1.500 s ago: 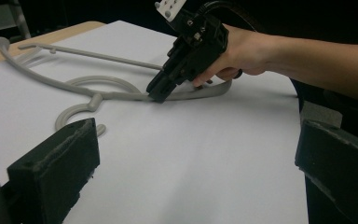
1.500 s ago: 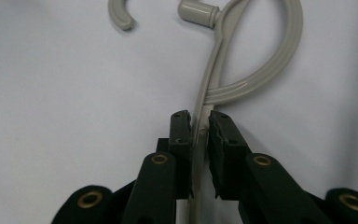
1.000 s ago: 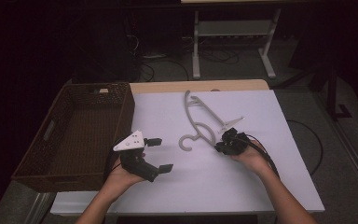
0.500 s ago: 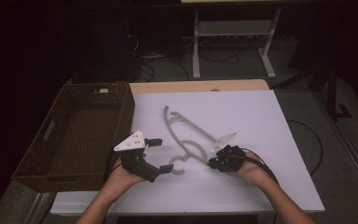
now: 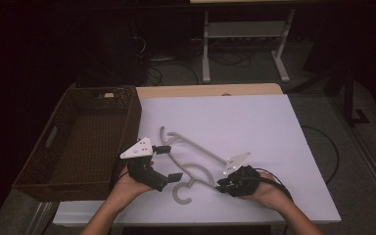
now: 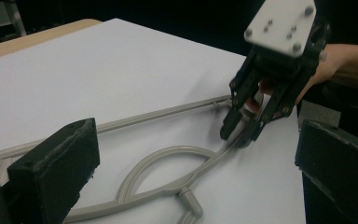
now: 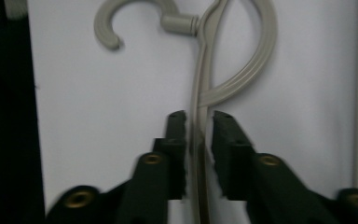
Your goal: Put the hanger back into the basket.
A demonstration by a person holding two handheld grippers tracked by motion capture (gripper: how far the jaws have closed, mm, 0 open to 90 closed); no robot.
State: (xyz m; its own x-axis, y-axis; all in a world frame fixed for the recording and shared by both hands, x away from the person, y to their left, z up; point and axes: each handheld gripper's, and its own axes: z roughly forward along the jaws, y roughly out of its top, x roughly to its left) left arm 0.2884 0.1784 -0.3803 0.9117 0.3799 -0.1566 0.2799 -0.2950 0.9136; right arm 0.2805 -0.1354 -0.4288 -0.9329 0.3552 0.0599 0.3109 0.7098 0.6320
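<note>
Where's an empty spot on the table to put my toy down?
The far half of the white sheet, beyond the hanger, is bare, and so is its right side. The basket looks empty too. The near edge is crowded by both hand-held grippers.

In the high view we cannot read the small pale thing [image 5: 108, 95] on the far rim of the basket [image 5: 39, 169] at upper left; it is too small. The hanger [image 5: 196, 154] passes under the left gripper [image 5: 169, 164] there, hiding that stretch. In the left gripper view, the hanger's hook runs off the bottom edge. In the right gripper view, the hanger's arm is cut off at the bottom between the right gripper [image 7: 199, 126] jaws, and we cannot tell whether the blurred pads touch it.
</note>
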